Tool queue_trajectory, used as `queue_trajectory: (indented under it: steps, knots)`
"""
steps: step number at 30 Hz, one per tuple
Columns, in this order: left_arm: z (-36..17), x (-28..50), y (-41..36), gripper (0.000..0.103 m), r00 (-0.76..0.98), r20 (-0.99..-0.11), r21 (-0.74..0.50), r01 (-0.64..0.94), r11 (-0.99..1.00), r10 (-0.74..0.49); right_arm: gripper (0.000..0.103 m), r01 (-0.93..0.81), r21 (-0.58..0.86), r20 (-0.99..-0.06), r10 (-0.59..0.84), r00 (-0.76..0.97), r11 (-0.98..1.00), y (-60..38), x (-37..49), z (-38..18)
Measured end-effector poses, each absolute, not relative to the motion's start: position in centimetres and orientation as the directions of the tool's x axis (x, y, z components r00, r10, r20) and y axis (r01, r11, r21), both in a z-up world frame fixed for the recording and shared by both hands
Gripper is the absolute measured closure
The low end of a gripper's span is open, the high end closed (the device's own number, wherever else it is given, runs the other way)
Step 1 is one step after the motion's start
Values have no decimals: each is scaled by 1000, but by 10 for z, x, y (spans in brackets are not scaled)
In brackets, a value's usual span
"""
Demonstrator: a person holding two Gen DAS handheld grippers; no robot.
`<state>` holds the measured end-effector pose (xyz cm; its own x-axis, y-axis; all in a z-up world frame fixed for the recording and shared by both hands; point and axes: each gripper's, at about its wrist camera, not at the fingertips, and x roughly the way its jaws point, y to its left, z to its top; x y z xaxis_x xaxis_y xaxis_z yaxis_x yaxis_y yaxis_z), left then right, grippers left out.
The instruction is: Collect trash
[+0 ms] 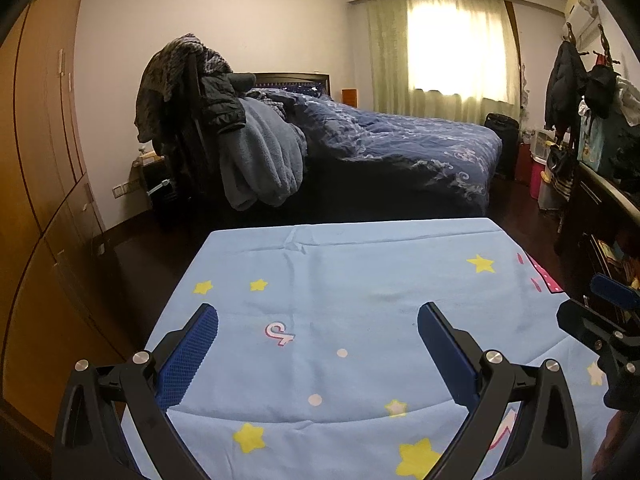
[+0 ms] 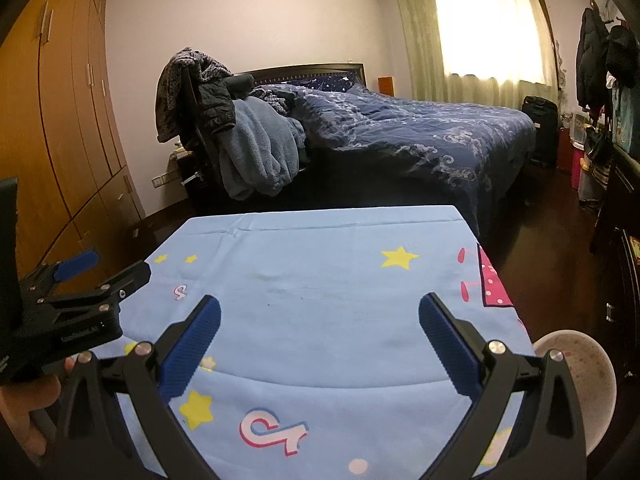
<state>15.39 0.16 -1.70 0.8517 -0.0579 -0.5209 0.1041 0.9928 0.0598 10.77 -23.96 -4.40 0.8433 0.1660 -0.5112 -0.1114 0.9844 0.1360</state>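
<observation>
My left gripper [image 1: 318, 320] is open and empty, held just above a table covered with a light blue star-print cloth [image 1: 360, 280]. My right gripper [image 2: 320, 312] is also open and empty above the same cloth [image 2: 320, 248]. The right gripper shows at the right edge of the left wrist view [image 1: 600, 312]; the left gripper shows at the left edge of the right wrist view [image 2: 80, 280]. No trash shows on the cloth in either view.
A white round stool or bin [image 2: 576, 360] stands by the table's right front corner. A bed with a blue quilt [image 1: 400, 136] and a chair piled with clothes [image 1: 208, 120] stand behind. A wooden wardrobe [image 1: 36, 160] lines the left wall. Dark furniture [image 1: 600, 200] is at right.
</observation>
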Motion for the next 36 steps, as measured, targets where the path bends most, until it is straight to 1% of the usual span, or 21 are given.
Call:
queue_trajectory:
  steps: [10,23,36]
  knots:
    - [-14,151,5,3,857,-512,52,91,994,-52,3,-116,127,-508,165,846,985,-237,107,-41]
    - [32,120,-1,3,901,-430,71,95,993,-56,3,-122,104,-433,156,888,987,-236,85,1]
    - [50,96,-4,3,917,-394,62,90,994,-58,3,-104,75,-391,125,912,992,-236,57,31]
